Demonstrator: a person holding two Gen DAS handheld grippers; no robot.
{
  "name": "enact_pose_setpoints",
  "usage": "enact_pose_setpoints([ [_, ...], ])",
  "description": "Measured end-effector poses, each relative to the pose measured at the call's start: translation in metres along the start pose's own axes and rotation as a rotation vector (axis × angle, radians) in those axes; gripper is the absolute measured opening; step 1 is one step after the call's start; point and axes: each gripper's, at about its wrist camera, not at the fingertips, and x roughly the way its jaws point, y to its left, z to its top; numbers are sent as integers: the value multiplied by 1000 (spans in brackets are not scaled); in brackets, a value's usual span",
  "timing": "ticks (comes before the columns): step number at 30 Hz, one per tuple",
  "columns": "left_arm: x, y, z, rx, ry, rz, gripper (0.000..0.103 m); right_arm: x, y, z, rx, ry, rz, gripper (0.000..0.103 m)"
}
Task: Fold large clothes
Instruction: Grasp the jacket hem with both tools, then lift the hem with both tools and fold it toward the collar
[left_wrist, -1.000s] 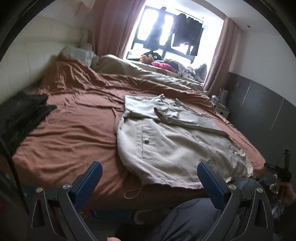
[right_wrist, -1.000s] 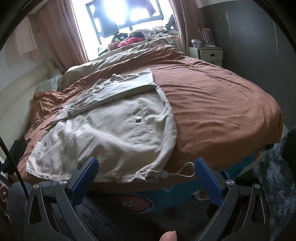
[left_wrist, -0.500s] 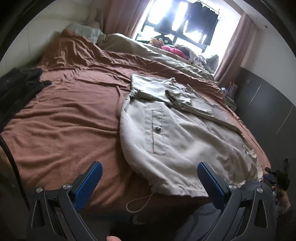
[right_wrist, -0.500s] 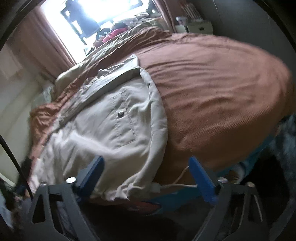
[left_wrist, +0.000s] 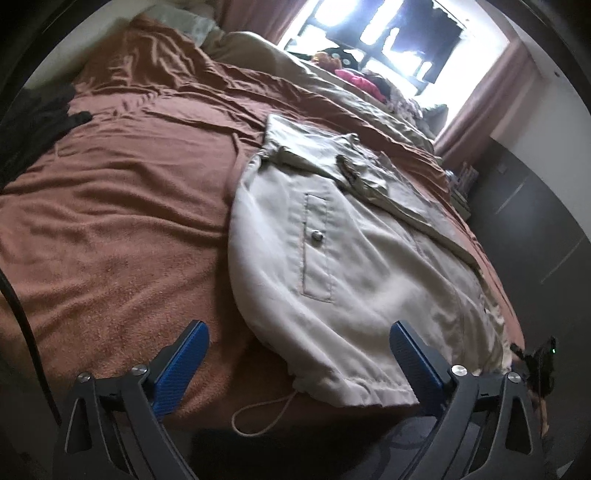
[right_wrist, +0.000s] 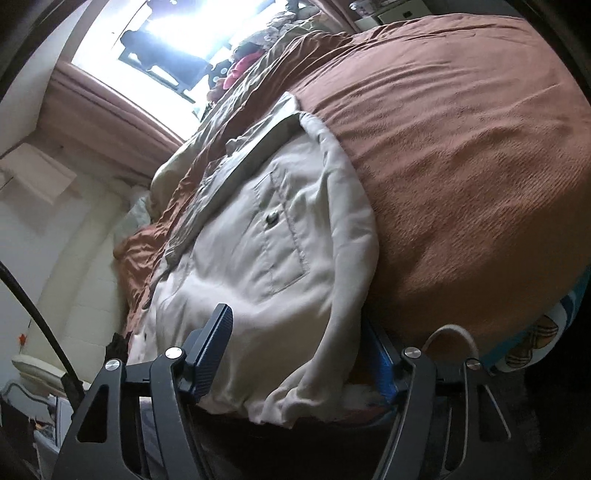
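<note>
A large beige jacket (left_wrist: 343, 258) lies spread on the brown bedspread (left_wrist: 110, 229), sleeves folded across its upper part, hem at the bed's near edge. A drawstring loop (left_wrist: 258, 413) hangs off the hem. My left gripper (left_wrist: 299, 354) is open, just short of the hem's left corner. In the right wrist view the jacket (right_wrist: 258, 251) fills the middle. My right gripper (right_wrist: 303, 354) is open with its jaws around the hem's right corner, the right blue pad (right_wrist: 382, 363) partly behind the fabric. It has not closed on the cloth.
Dark clothing (left_wrist: 33, 125) lies at the bed's far left. A beige duvet and a pile of clothes (left_wrist: 354, 77) sit by the window. A bedside cabinet (right_wrist: 391, 14) stands past the bed. A black cable (left_wrist: 18, 306) crosses the left edge.
Both grippers moved forward and down toward the jacket's hem. The right gripper tilted and now straddles the hem's right corner; the left hovers close over the left corner.
</note>
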Motion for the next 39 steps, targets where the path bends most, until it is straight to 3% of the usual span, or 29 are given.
enact_pose_setpoints([
  [2, 6, 3, -1, -16, 13, -4, 92, 1, -1, 1, -8, -3, -11, 66],
  [8, 34, 16, -3, -78, 84, 23, 59, 7, 2, 5, 2, -43, -53, 63],
  [16, 58, 26, 10, -130, 83, 16, 42, 24, 23, 12, -38, -60, -176, 62],
  [18, 61, 24, 11, -127, 83, 14, 39, 24, 23, 13, -25, -76, -193, 57],
  [21, 60, 20, 5, -127, 86, -21, 38, 22, 20, 7, -1, -86, -232, 36],
  [25, 54, 19, -8, -124, 69, -59, 35, 21, 23, -5, 7, -63, -178, 26],
  [28, 54, 19, -9, -132, 77, -74, 24, 17, 24, -13, 6, -70, -169, 20],
  [29, 56, 17, -9, -127, 88, -80, 17, 16, 23, -13, 13, -74, -179, 7],
  [30, 55, 14, -10, -115, 86, -67, 14, 12, 22, -13, 28, -81, -178, 3],
  [33, 45, 6, -6, -90, 57, -44, 8, -2, 25, -8, 52, -120, -131, 1],
  [39, 15, -5, 8, -89, -2, -55, 5, -37, 63, 2, -22, -168, -63, 0],
])
